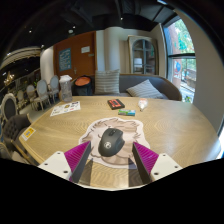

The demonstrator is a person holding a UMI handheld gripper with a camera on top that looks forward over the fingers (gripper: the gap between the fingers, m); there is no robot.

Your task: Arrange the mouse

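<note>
Wooden table (150,115), mouse (111,141) between open tongs (111,160)

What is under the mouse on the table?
The mouse lies on a pale printed mat on the wooden table, between the open jaws of the gripper. The mat's print beneath the mouse is covered.

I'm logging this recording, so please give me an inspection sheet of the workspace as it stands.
Surface: round wooden table, mostly bare.
Job's things: dark mouse resting on a light printed mouse pad, between the fingers with gaps at both sides.
Clutter: small dark item, teal item, papers, yellow card.
Grippers: gripper open, magenta pads about the mouse.
Cables: nothing seen.
Surroundings: sofa with cushions, chairs, window.
</note>
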